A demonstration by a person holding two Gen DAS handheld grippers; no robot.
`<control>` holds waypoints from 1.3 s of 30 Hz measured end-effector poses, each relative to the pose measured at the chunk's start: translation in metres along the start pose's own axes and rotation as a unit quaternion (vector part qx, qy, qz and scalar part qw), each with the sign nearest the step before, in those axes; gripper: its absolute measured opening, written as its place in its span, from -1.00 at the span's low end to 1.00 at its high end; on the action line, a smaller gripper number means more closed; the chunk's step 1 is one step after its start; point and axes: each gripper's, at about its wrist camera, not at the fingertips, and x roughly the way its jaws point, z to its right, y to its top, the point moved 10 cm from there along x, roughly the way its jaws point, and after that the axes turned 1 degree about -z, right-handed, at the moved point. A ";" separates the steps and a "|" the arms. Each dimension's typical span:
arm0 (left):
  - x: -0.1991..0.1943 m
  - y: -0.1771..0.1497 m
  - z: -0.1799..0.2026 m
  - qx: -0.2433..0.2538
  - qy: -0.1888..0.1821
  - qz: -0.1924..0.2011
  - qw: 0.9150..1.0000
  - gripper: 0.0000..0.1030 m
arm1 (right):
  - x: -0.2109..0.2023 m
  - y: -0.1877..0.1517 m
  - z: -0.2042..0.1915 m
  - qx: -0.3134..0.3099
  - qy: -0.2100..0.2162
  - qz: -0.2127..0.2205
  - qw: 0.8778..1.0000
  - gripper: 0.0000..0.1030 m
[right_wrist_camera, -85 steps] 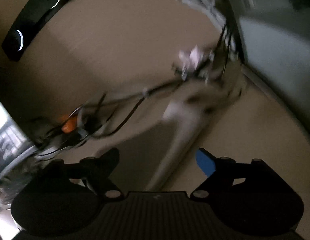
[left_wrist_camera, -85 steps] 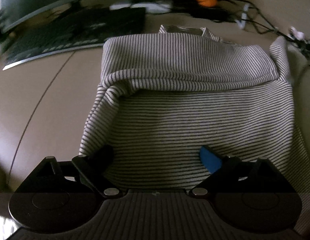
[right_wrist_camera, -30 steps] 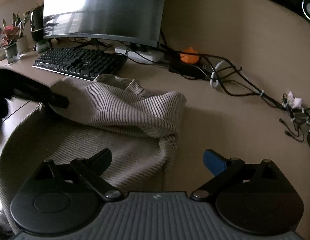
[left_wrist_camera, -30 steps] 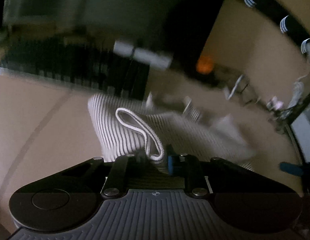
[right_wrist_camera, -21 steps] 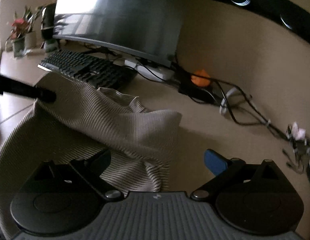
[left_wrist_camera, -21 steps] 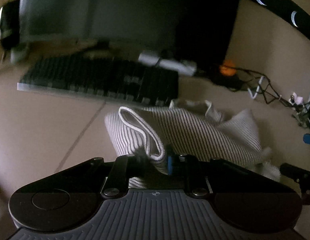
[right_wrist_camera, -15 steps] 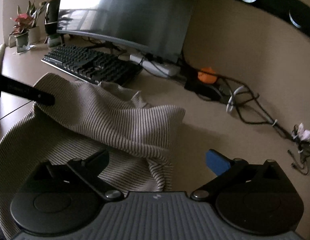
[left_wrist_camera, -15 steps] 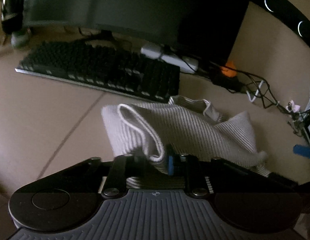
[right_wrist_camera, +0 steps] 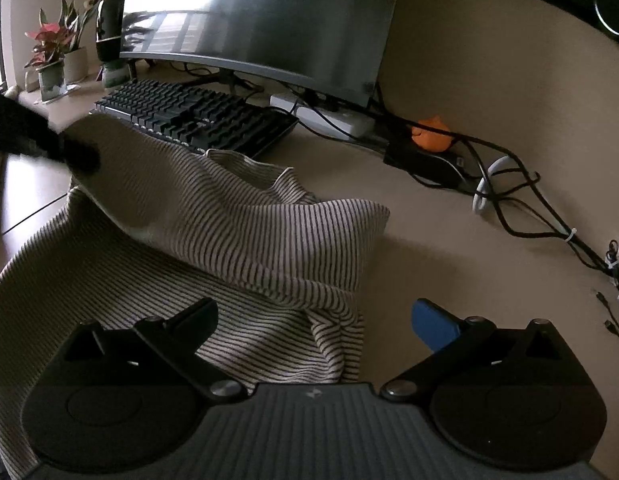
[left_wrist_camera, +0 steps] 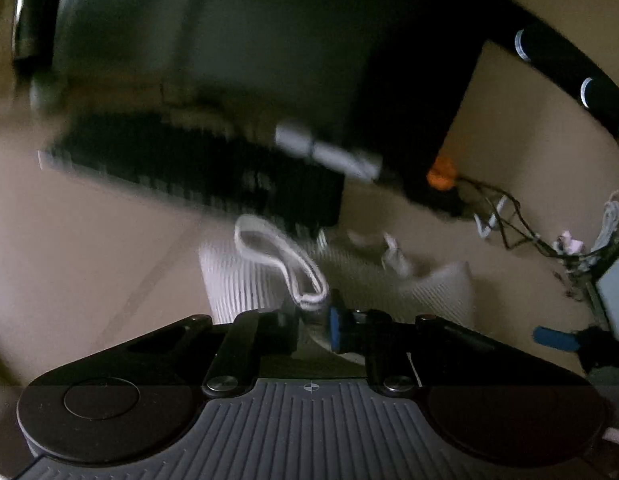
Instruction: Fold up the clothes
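Observation:
A cream garment with thin dark stripes (right_wrist_camera: 249,236) lies half folded on the beige desk (right_wrist_camera: 449,264). My left gripper (left_wrist_camera: 313,316) has its jaws closing tight on a looped hem (left_wrist_camera: 285,256) of this garment (left_wrist_camera: 237,276), pads pressing the cloth. In the right wrist view the left gripper (right_wrist_camera: 77,156) shows as a dark blurred shape holding the garment's far left corner up. My right gripper (right_wrist_camera: 315,314) is open just above the garment's near right edge, nothing between its fingers. Its blue fingertip (left_wrist_camera: 553,338) also shows at the right of the blurred left wrist view.
A black keyboard (right_wrist_camera: 197,116) and a curved monitor (right_wrist_camera: 269,20) stand behind the garment. A white power strip (right_wrist_camera: 329,118), an orange object (right_wrist_camera: 431,134) and tangled cables (right_wrist_camera: 521,208) lie at the back right. Potted plants (right_wrist_camera: 53,56) sit far left.
Earlier the garment lay flat under my open left gripper. That gripper is now shut on the hem and has lifted it. The right gripper has come in over the garment's right edge.

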 end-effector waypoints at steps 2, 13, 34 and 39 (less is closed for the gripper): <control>0.004 0.000 -0.010 0.013 0.024 0.007 1.000 -0.67 | 0.001 0.001 -0.002 -0.009 -0.002 -0.001 1.000 1.00; 0.019 -0.020 -0.048 -0.048 0.011 -0.016 0.999 -0.35 | -0.005 0.003 0.016 -0.009 -0.023 0.000 1.000 1.00; 0.066 -0.027 -0.057 -0.004 0.059 -0.014 0.998 0.07 | 0.072 0.031 0.021 -0.085 -0.117 -0.011 0.989 1.00; 0.025 -0.003 -0.063 -0.015 0.034 0.019 0.999 0.37 | 0.050 0.045 0.032 -0.039 -0.079 0.013 0.996 1.00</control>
